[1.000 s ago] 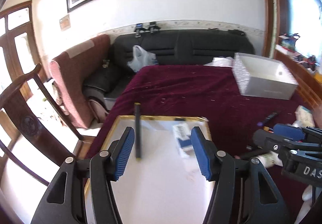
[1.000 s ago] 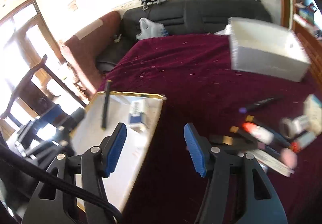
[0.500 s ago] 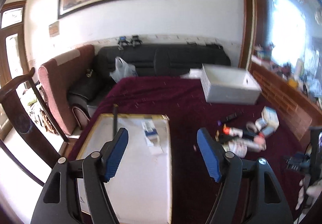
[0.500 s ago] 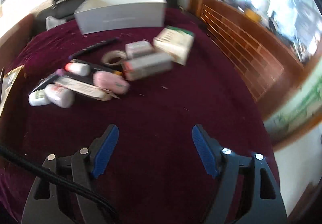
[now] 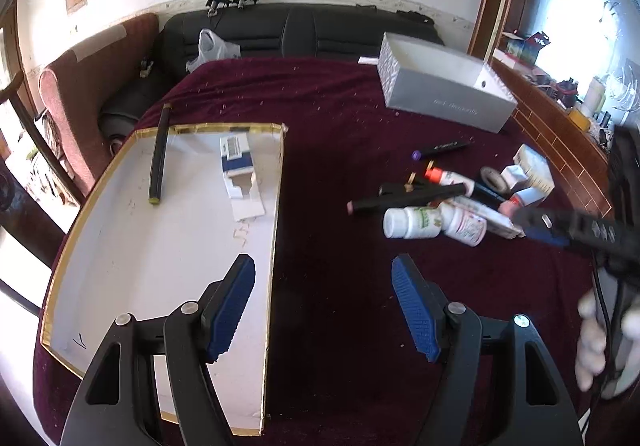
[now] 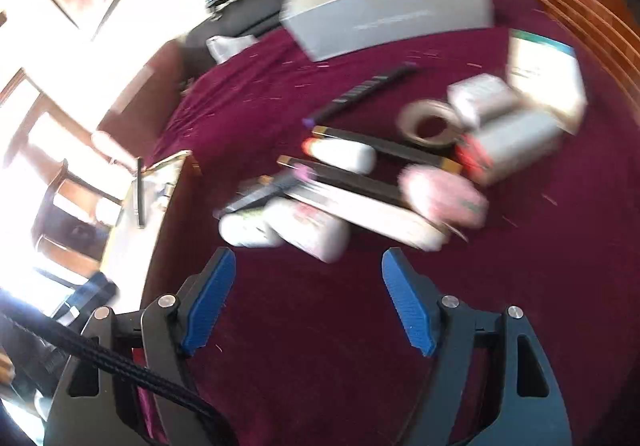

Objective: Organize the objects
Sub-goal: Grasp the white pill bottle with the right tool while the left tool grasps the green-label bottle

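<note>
Both grippers swung toward the pile (image 5: 448, 201), jaws widened and empty; right gripper (image 6: 308, 298) sits just short of the bottle (image 6: 308, 226), so square up, straddle it, then carry to tray (image 5: 276, 173) under left gripper (image 5: 324, 310).

Right gripper (image 6: 308, 298): jaws apart, nothing between them; they have just been opening.
Surface: worktop (image 6: 320, 326) under a dark red cloth.
Just ahead: two white bottles (image 6: 280, 230), blurred, lying on their sides.
Beyond them: dark pens (image 6: 360, 91), a tape roll (image 6: 428, 123), small boxes (image 6: 516, 145).
Far end: a grey box (image 6: 392, 5).
Left: a white tray (image 6: 132, 230) holding a dark stick (image 6: 140, 197).
</note>
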`<action>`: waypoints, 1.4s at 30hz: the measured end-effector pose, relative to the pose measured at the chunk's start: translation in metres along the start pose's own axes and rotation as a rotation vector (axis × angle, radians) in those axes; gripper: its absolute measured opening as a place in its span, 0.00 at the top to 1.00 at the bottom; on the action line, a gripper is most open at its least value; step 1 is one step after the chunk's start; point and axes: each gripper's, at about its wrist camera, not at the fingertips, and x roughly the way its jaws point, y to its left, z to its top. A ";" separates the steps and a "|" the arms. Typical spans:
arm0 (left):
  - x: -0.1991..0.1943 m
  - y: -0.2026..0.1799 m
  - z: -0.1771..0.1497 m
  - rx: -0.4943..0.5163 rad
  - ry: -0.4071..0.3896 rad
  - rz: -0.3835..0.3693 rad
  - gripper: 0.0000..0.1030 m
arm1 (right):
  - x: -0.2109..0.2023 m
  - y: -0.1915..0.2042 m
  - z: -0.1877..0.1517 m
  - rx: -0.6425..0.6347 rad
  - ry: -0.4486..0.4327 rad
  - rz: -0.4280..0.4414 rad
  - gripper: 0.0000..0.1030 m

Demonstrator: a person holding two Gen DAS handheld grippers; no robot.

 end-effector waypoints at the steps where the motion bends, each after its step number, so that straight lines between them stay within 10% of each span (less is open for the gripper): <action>1: 0.002 0.003 -0.002 -0.004 0.010 0.002 0.37 | 0.009 0.005 0.006 -0.017 0.014 -0.003 0.26; 10: 0.006 0.017 0.000 -0.019 0.010 -0.003 0.37 | 0.063 0.038 0.006 -0.099 0.211 0.069 0.27; 15: 0.011 0.013 0.003 -0.028 0.018 -0.020 0.37 | 0.062 0.056 -0.011 -0.204 0.213 -0.038 0.28; 20: 0.019 0.002 0.006 -0.036 0.035 -0.011 0.37 | 0.082 0.055 -0.023 -0.226 0.240 -0.206 0.68; 42: 0.114 -0.074 0.033 0.089 0.047 0.045 0.36 | 0.025 -0.001 -0.050 -0.107 0.161 -0.221 0.68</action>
